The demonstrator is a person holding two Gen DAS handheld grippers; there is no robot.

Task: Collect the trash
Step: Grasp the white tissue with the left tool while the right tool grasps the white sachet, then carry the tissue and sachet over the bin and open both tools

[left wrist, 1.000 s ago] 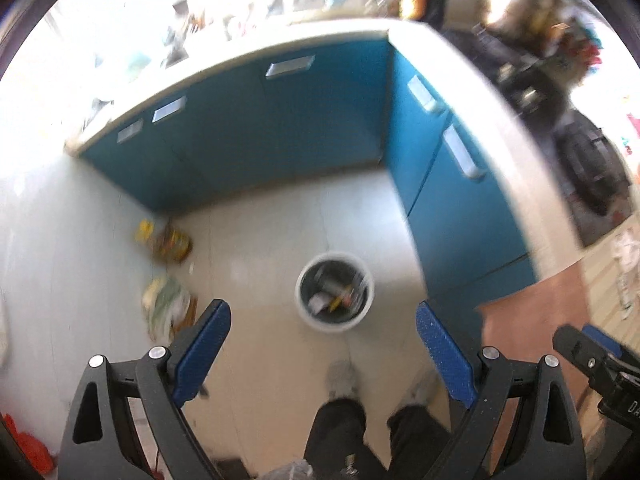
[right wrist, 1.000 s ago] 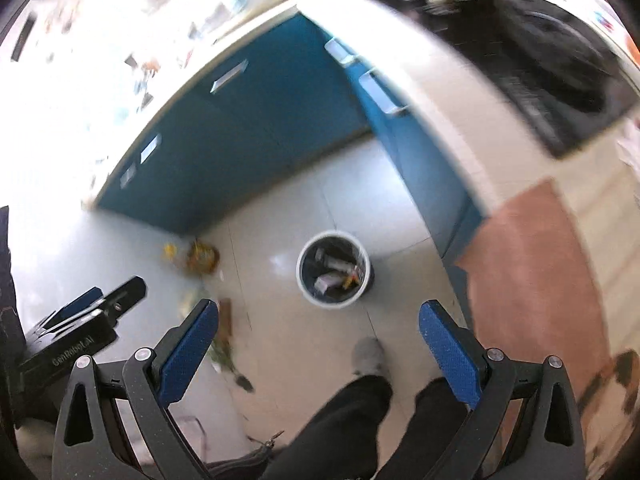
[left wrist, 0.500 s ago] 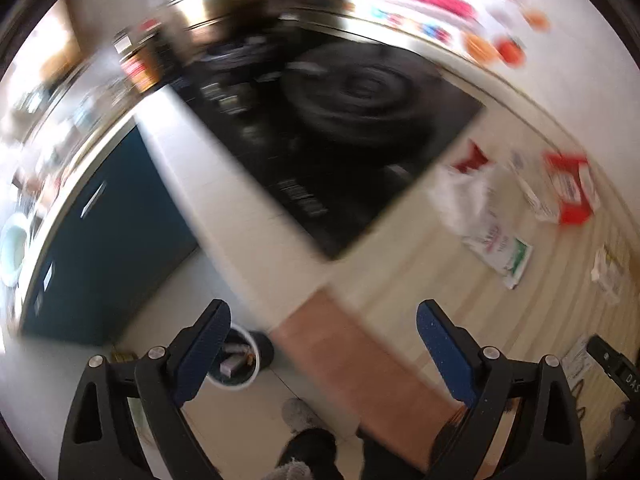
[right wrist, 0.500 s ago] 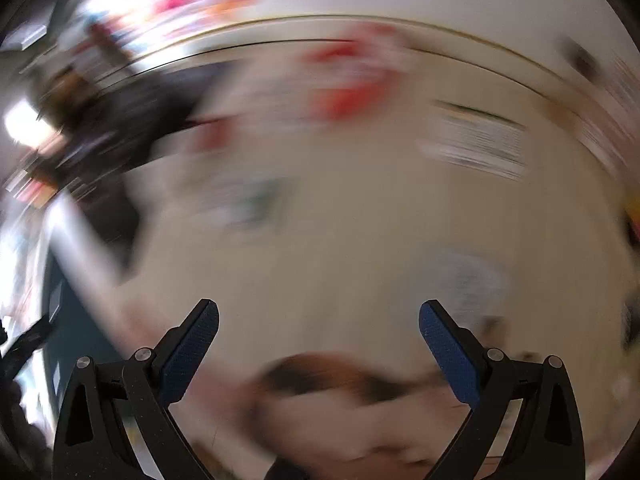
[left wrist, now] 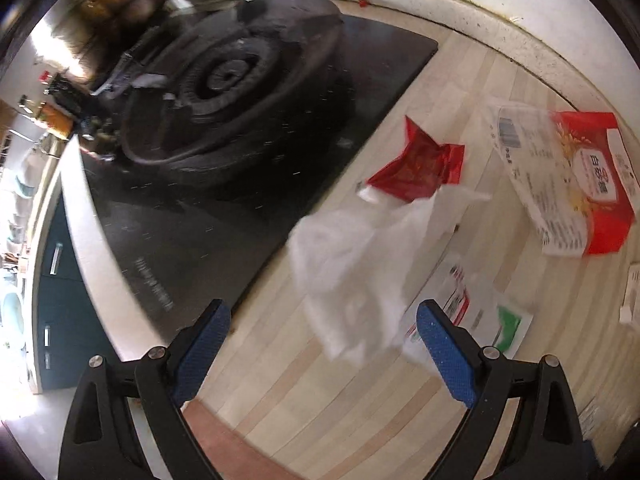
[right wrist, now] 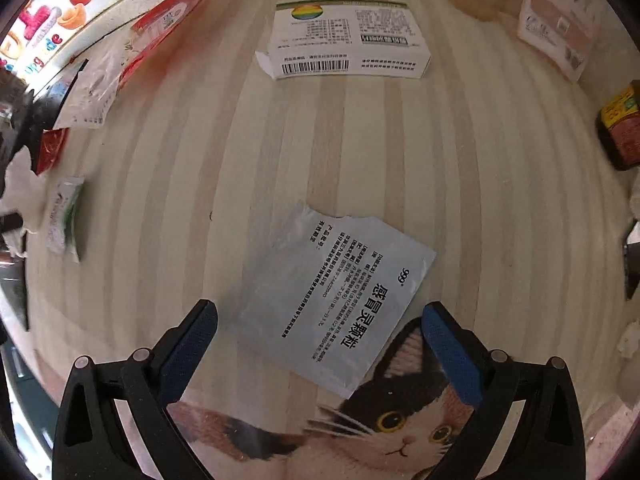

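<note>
Both grippers hover over a pale wooden countertop [right wrist: 500, 168] strewn with trash. My left gripper [left wrist: 324, 344] is open and empty just above a crumpled white tissue [left wrist: 348, 264]. Beyond it lie a red foil wrapper [left wrist: 416, 168], a red and white package [left wrist: 568, 184] and a small white and green sachet [left wrist: 480, 316]. My right gripper [right wrist: 320, 344] is open and empty over a torn silver medicine sachet [right wrist: 336, 296]. A white medicine box [right wrist: 344, 40] lies farther off.
A black cooktop [left wrist: 208, 208] with a dark pan [left wrist: 236, 92] is left of the tissue. A cat-picture mat [right wrist: 400, 424] lies at the near edge. A dark jar [right wrist: 620, 128] and a pale box [right wrist: 560, 12] stand at the right. Blue cabinets [left wrist: 60, 288] are below.
Both grippers have swung up from the floor and the trash bin to the countertop. They now hang close over the tissue and the silver sachet. Both stayed open.
</note>
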